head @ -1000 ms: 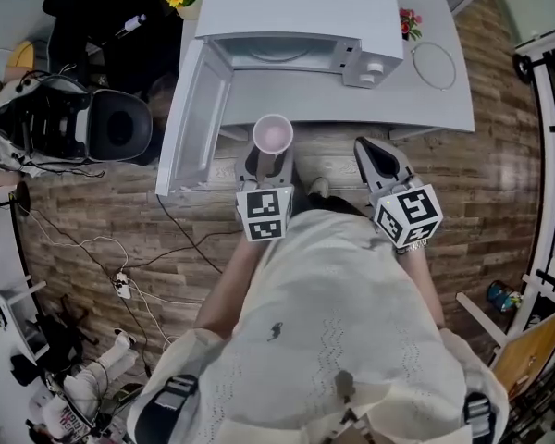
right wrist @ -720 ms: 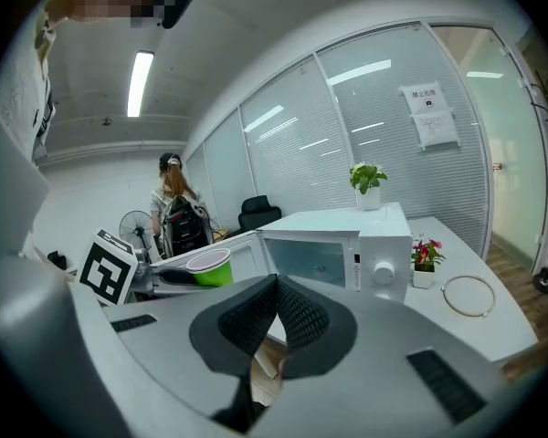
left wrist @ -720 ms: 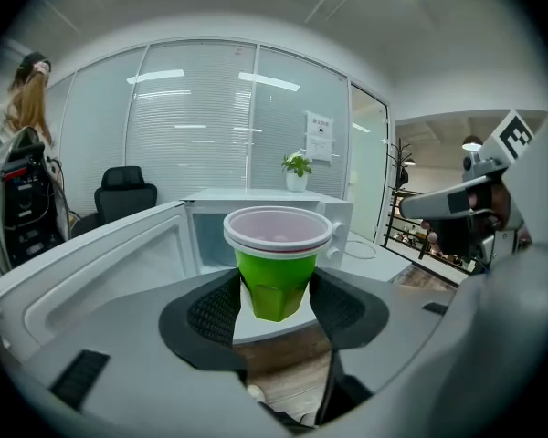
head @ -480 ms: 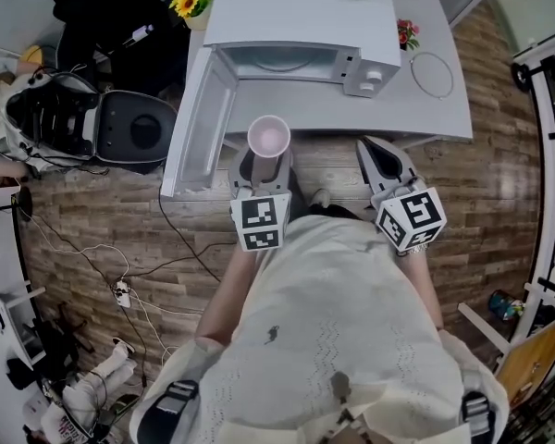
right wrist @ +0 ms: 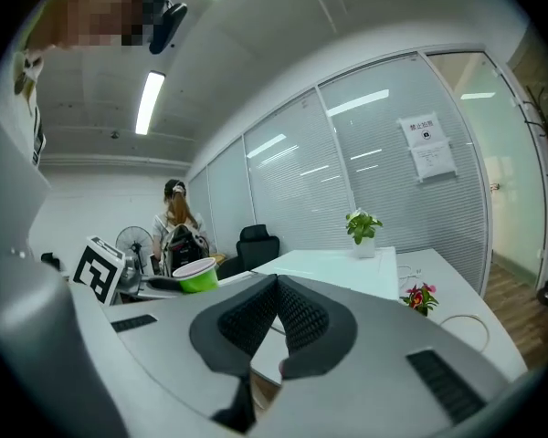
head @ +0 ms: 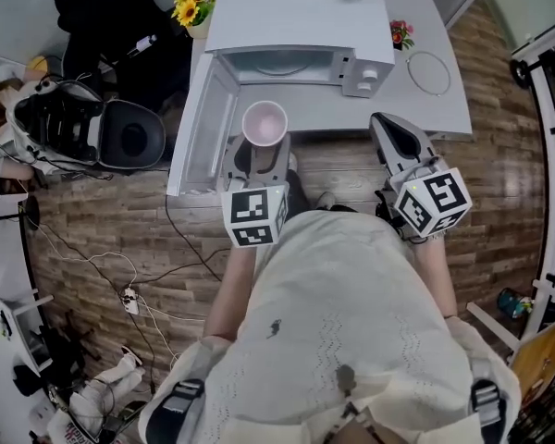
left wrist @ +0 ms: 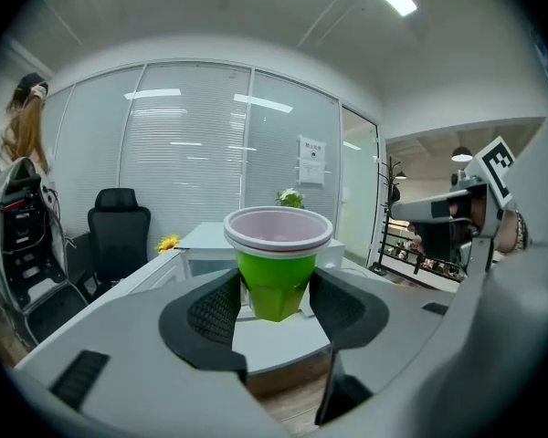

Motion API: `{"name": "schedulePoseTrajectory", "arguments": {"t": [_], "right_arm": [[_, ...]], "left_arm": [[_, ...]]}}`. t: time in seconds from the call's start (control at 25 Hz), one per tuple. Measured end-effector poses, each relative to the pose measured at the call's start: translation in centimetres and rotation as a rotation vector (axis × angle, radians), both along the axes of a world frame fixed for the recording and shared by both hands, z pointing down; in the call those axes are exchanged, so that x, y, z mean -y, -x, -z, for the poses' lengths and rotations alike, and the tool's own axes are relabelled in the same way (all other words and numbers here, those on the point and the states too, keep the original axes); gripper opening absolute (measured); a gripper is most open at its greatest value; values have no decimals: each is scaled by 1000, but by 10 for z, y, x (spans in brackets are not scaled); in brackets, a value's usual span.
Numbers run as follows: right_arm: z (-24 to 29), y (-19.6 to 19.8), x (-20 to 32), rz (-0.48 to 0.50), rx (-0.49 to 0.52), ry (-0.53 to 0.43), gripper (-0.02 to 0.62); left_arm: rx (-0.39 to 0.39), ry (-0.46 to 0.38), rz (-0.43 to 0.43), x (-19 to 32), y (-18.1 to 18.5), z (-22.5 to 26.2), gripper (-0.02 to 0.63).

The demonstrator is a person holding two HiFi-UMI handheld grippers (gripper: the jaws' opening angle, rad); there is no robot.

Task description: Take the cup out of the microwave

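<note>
The green cup [left wrist: 277, 263] was already out of the microwave [head: 296, 58]. It stood upright, clamped between the jaws of the left gripper [head: 257, 160], held in the air above the front edge of the desk [head: 435, 100] and beside the oven's open door [head: 202, 128]. The right gripper [right wrist: 276, 313] hovered to the right, its jaws pressed together on nothing. Judged from the frames, the removal itself looked done. What seemingly remained was to set the cup down somewhere and perhaps close the door. Against the frame a second earlier, both grippers had risen, the cup riding up with the left one, while neither pair of jaws had changed its set.
</note>
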State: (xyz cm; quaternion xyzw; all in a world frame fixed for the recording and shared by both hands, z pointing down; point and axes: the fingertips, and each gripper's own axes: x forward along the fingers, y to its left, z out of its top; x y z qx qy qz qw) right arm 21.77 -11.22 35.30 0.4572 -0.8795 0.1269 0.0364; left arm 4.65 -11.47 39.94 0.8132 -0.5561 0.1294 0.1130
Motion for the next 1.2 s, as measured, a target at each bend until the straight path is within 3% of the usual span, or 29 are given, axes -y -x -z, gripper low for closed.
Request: {"name": "schedulePoseTrajectory", "arguments": {"t": [0.12,0.4,1.2], "right_arm": [[21,-6,-1,11,43,-34,8],[29,-18,6,2,11,-59,8],[23,-15,18,4,-11,-46,6]], "left_arm": [[-3,-8,-5,-4,-2,8,258],[5,-19,-13,-9,-7,12,258],[17,18,-3,-5,-8,-9,258]]}}
